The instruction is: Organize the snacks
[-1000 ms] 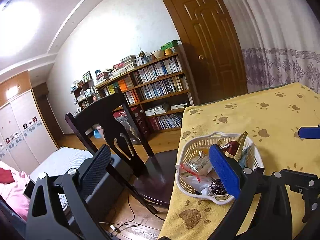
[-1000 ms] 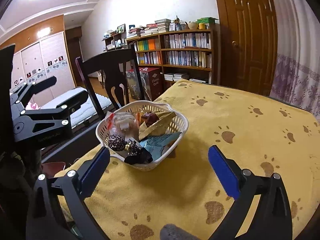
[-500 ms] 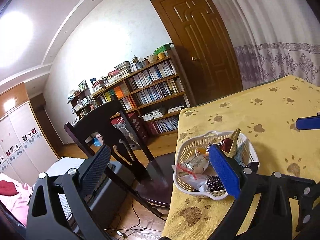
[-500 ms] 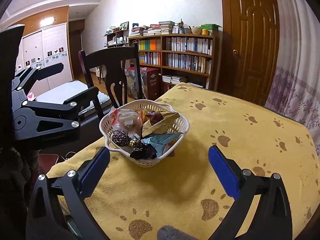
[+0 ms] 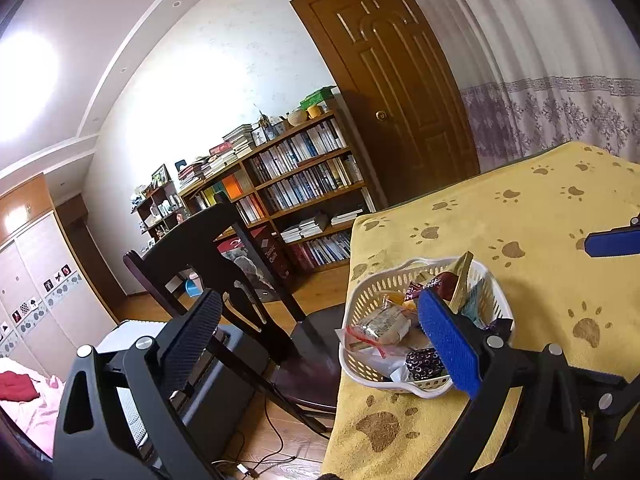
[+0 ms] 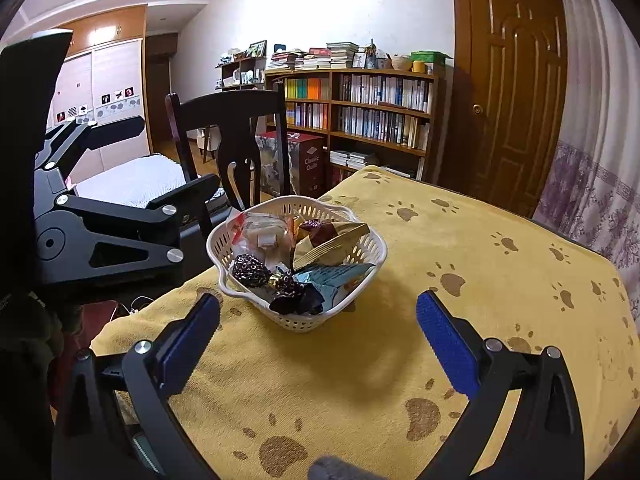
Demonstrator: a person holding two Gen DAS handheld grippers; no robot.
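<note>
On the yellow cloth (image 6: 460,240) sits the basket (image 6: 304,322) of snacks (image 6: 320,240); my right tongs (image 6: 318,332) gape empty just short of it; my left tongs (image 5: 320,344) gape beside its left rim.

A home bedroom: bookshelf (image 6: 376,112), wardrobe (image 6: 104,80), bed (image 5: 24,400), wooden door (image 6: 516,92), curtain (image 6: 596,120).
</note>
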